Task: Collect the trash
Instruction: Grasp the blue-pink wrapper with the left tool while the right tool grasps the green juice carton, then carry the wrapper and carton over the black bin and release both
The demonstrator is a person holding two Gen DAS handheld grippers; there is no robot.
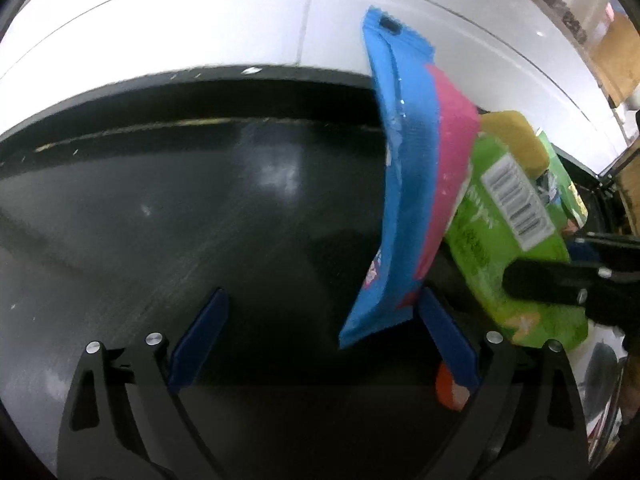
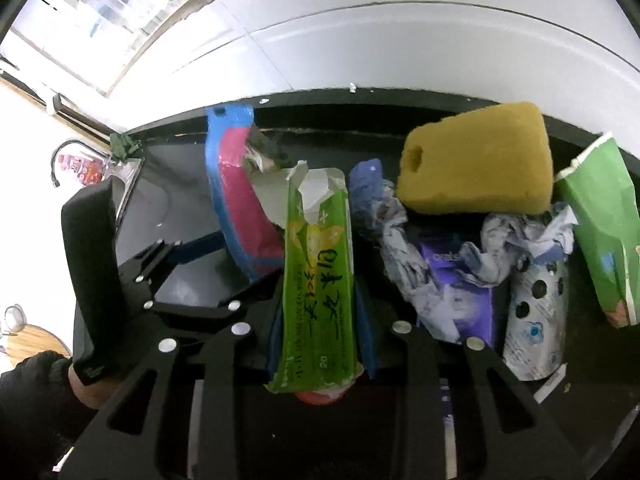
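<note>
My left gripper (image 1: pixel 320 320) is open over a black counter (image 1: pixel 160 220). A blue and pink wrapper (image 1: pixel 404 184) stands on end against the inner face of its right finger (image 1: pixel 444 332), not clamped. My right gripper (image 2: pixel 320 300) is shut on a green wrapper (image 2: pixel 316 272) with a torn top. That green wrapper (image 1: pixel 508 236) also shows at the right of the left wrist view, with the right gripper's black fingers on it. The blue and pink wrapper (image 2: pixel 236 192) shows in the right wrist view, left of the green one.
A yellow sponge (image 2: pixel 476 160), crumpled paper (image 2: pixel 400 232), a purple packet (image 2: pixel 460 292), a white dotted tube (image 2: pixel 536 320) and a green carton (image 2: pixel 600 232) lie to the right on the counter. White tiled wall (image 1: pixel 200 20) behind. A sink and tap (image 2: pixel 100 168) at far left.
</note>
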